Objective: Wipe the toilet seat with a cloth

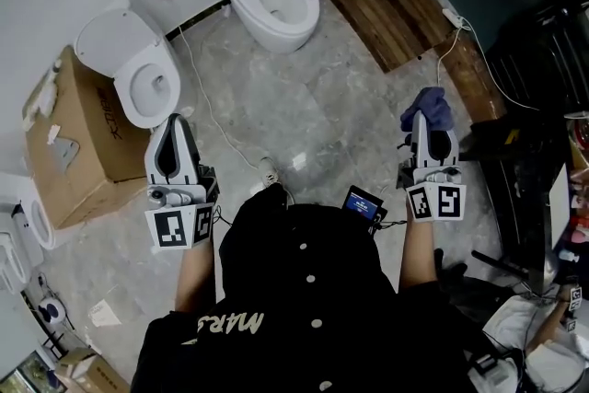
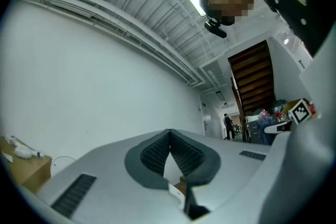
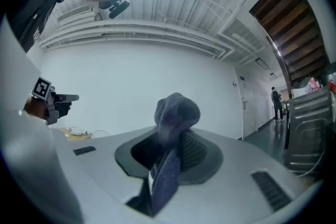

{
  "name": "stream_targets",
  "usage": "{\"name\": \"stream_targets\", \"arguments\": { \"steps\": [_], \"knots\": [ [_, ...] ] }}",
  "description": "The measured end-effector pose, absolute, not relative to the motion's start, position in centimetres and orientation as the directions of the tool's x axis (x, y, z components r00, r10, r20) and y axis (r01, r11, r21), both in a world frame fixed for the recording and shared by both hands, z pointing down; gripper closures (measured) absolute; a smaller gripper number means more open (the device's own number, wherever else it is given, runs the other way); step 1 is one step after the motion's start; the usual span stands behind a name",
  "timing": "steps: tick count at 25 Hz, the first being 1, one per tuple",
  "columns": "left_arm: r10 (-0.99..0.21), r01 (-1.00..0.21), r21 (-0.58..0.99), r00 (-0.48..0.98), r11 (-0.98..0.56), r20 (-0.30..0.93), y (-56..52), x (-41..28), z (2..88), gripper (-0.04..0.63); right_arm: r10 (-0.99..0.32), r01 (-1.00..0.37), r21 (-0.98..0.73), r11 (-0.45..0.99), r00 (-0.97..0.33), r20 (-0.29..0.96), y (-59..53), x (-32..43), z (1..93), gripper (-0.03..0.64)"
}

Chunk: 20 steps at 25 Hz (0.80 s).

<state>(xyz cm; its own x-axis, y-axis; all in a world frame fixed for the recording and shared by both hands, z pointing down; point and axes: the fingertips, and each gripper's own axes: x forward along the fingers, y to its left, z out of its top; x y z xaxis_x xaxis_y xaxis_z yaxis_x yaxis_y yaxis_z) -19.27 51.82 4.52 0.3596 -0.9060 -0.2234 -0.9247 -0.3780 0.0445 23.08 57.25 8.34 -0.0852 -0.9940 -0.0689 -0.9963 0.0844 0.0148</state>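
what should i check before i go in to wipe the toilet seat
1. Blue cloth gripped: ok, right gripper jaws are shut on it.
2. Left gripper free: ok, jaws shut with nothing between them.
3. Seat of the far toilet uncovered: ok.
4. Cloth on a seat: not ok, both grippers are short of the toilets.
5. Path: not ok, a white cable lies across the floor ahead.
6. Far toilet or left toilet meant: cannot tell.
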Motion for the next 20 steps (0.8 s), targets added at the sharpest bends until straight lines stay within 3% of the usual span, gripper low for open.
{"name": "stream_targets", "arguments": {
  "steps": [20],
  "knots": [
    [-0.865, -0.875, 0.043, 0.466, -0.481, -0.185, 36.4, -23.3, 5.6, 0.588, -0.995, -0.993, 0.083, -0.080, 0.075, -0.060, 45.0, 20.6, 8.3, 0.534]
  ]
}}
